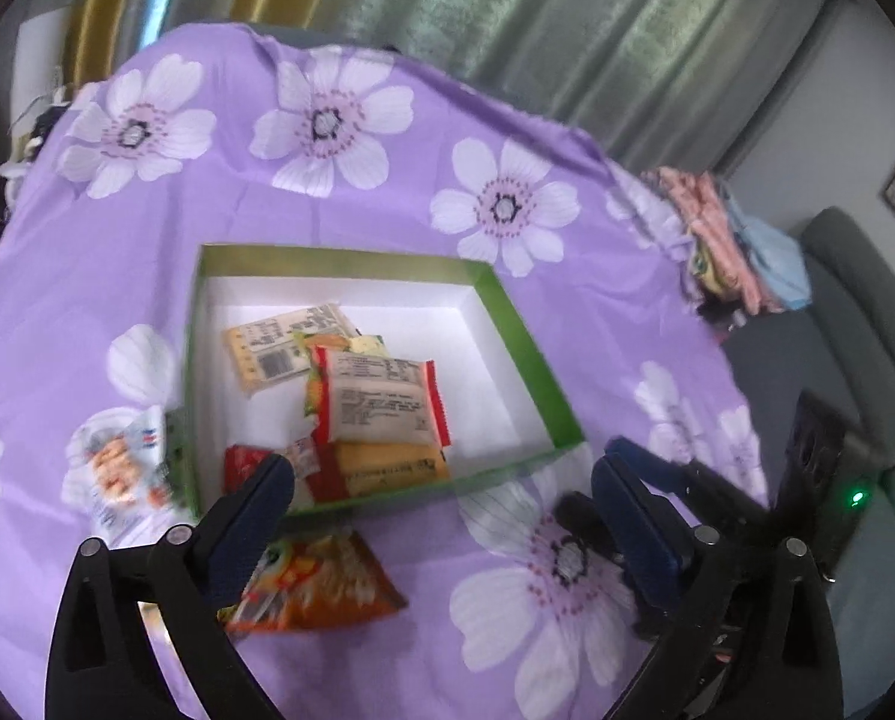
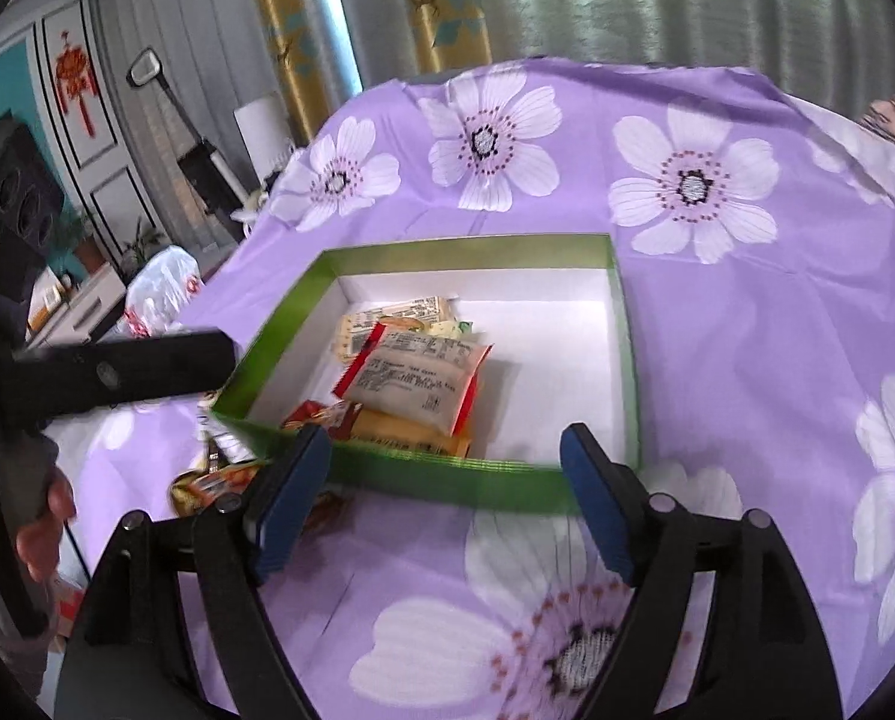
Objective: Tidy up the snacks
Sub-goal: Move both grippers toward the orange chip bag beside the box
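Note:
A green box [image 1: 507,312] [image 2: 624,324] with a white inside stands on the purple flowered cloth. In it lie several snack packets: a white one with red ends [image 1: 381,402] [image 2: 417,378] on top, a yellow one [image 1: 387,468] under it, a cream one [image 1: 279,348] behind and a red one [image 1: 246,465] in the near left corner. Outside, an orange packet [image 1: 321,582] lies before the box and a white printed packet [image 1: 123,468] to its left. My left gripper [image 1: 441,480] hangs open over the near wall, nothing between its pads. My right gripper [image 2: 444,450] is open too, empty, just short of the box.
Folded clothes [image 1: 729,240] are piled at the cloth's right edge, with a grey sofa [image 1: 855,300] beyond. In the right wrist view a hand [image 2: 45,516] holds the other gripper's body [image 2: 117,372] at the left, above loose packets [image 2: 213,480]. Curtains hang behind.

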The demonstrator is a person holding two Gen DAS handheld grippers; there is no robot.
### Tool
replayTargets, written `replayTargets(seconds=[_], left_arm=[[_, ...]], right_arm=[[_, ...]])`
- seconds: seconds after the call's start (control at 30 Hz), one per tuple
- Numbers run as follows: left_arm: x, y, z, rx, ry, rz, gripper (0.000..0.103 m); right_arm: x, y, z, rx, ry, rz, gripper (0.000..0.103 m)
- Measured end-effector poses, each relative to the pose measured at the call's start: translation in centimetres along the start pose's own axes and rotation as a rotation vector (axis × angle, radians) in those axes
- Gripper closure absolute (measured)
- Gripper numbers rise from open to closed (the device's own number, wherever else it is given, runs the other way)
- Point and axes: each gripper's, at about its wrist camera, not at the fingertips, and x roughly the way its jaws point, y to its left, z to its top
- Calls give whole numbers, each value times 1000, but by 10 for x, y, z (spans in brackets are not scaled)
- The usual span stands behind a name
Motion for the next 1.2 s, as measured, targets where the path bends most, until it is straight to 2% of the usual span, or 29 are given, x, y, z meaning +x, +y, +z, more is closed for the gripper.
replayTargets(seconds=[0.1,0.23,0.37,0.57,0.67,0.77,0.87,1.03,1.2], left_arm=[[-29,9,-9,-29,-35,-2,1],[-57,22,-27,-63,-84,20,1],[-72,30,-46,-79,-136,-2,1],[-70,41,-76,-69,-109,-4,1],[-61,52,-96,-101,-62,-46,1],[-48,55,-109,-73,18,-13,1],[-41,60,-119,-90,58,-23,1],[-34,71,-134,-156,26,-19,1],[-35,73,-137,-131,-30,32,1]], right_arm=[[-23,1,-15,28,-37,21,15],[-44,7,-32,33,-62,55,14],[-54,14,-44,23,-68,75,14],[-58,28,-62,-13,-46,98,14],[-58,36,-71,-40,-34,120,14],[-54,43,-78,-63,-17,134,14],[-49,47,-82,-70,-5,139,14],[-32,52,-91,-85,30,123,14],[-13,61,-97,-96,67,145,15]])
